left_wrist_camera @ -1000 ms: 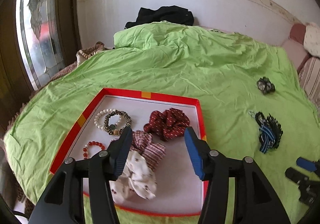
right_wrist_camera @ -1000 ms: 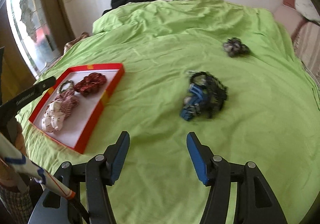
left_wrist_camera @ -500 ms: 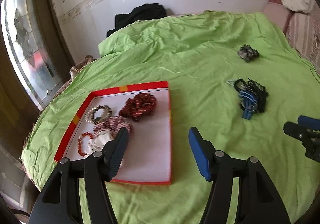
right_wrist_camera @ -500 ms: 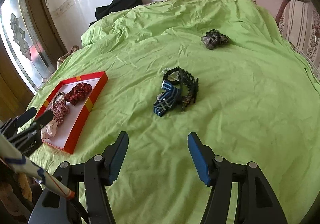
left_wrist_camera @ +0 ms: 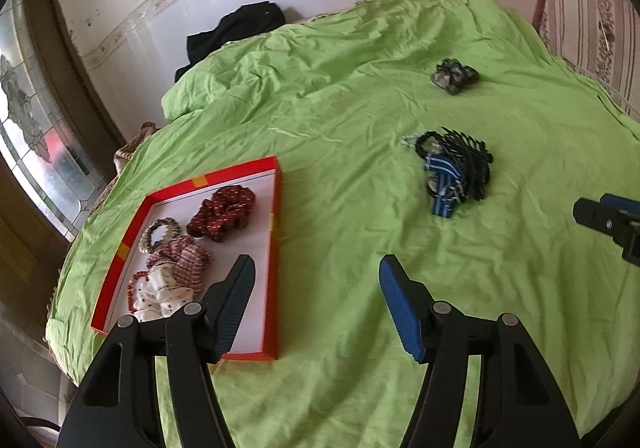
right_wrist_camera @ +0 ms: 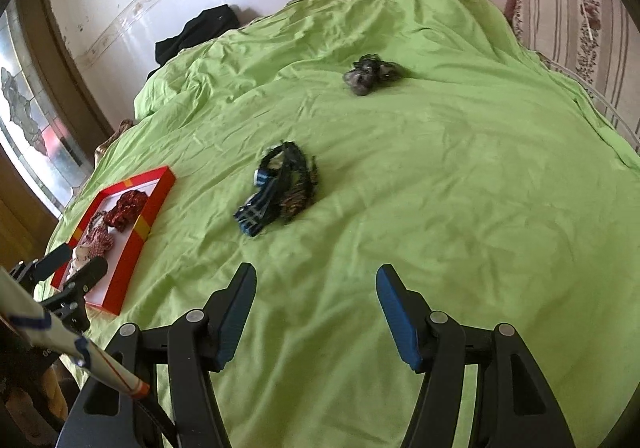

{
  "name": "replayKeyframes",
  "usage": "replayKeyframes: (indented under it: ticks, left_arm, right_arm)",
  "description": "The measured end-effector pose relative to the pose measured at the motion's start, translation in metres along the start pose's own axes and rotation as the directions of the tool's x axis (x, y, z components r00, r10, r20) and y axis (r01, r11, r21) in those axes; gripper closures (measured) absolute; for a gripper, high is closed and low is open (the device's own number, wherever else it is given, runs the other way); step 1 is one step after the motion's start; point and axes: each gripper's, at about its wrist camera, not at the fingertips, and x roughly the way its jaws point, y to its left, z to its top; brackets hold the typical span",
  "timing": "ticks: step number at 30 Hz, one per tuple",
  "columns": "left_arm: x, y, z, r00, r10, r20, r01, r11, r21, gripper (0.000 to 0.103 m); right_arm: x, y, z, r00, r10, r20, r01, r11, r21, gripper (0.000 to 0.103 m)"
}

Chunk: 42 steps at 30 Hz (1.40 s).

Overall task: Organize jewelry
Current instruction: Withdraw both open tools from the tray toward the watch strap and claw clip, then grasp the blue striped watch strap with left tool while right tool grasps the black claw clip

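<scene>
Left wrist view: the left tongs (left_wrist_camera: 314,302) are released and empty over the red tray's (left_wrist_camera: 274,260) near edge, where scrunchies (left_wrist_camera: 222,210) and bead bracelets (left_wrist_camera: 160,234) are already gathered.

Right wrist view: the right tongs (right_wrist_camera: 314,306), released and empty, face the loose dark pile of hair ties (right_wrist_camera: 280,188) on the bed (right_wrist_camera: 460,188), likely next; a grey scrunchie (right_wrist_camera: 368,74) lies farther off. No writing is readable.

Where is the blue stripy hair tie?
The blue stripy hair tie lies on the green bedcover, tangled with black pieces, right of the red tray and nearer than the grey scrunchie.
</scene>
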Motion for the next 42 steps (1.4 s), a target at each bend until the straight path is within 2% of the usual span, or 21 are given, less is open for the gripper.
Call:
replayKeyframes:
  ticks: [7, 18, 22, 29, 34, 36, 37, 42]
  left_arm:
    - [0.006, -0.023, 0.002, 1.000, 0.003, -0.016, -0.002, 0.999, 0.052, 0.039]
    - [0.025, -0.034, 0.001, 0.998, -0.031, -0.061, 0.035, 0.997, 0.068, 0.039]
    - [0.036, -0.030, 0.002, 0.993, -0.069, -0.093, 0.072, 0.997, 0.037, 0.039]
    - [0.053, -0.003, 0.006, 0.984, -0.154, -0.094, 0.148, 0.986, -0.071, 0.039]
    - [0.070, 0.010, 0.019, 0.957, -0.271, -0.099, 0.255, 0.955, -0.153, 0.039]
    - [0.077, 0.009, 0.026, 0.936, -0.339, -0.097, 0.318, 0.930, -0.183, 0.039]
    - [0.082, 0.007, 0.031, 0.919, -0.382, -0.092, 0.359, 0.912, -0.198, 0.039]
    - [0.101, -0.018, 0.047, 0.861, -0.503, -0.074, 0.484, 0.856, -0.184, 0.039]
  right_arm:
    - [0.001, -0.015, 0.003, 1.000, -0.004, -0.003, 0.004, 1.000, 0.010, 0.036]
    - [0.013, -0.023, 0.007, 1.000, -0.012, -0.027, 0.012, 1.000, 0.016, 0.035]
    - [0.019, -0.017, 0.012, 0.999, -0.016, -0.032, 0.016, 1.000, -0.004, 0.034]
    - [0.036, -0.008, 0.032, 0.999, -0.032, -0.040, 0.030, 0.999, -0.044, 0.034]
    - [0.059, -0.008, 0.051, 0.998, -0.019, -0.061, 0.016, 0.999, -0.050, 0.034]
    - [0.067, -0.007, 0.060, 0.998, -0.018, -0.063, 0.014, 0.999, -0.049, 0.034]
    - [0.071, -0.008, 0.064, 0.998, -0.013, -0.064, 0.010, 0.999, -0.048, 0.034]
    - [0.097, -0.008, 0.080, 0.994, 0.054, -0.097, -0.056, 0.998, -0.022, 0.036]
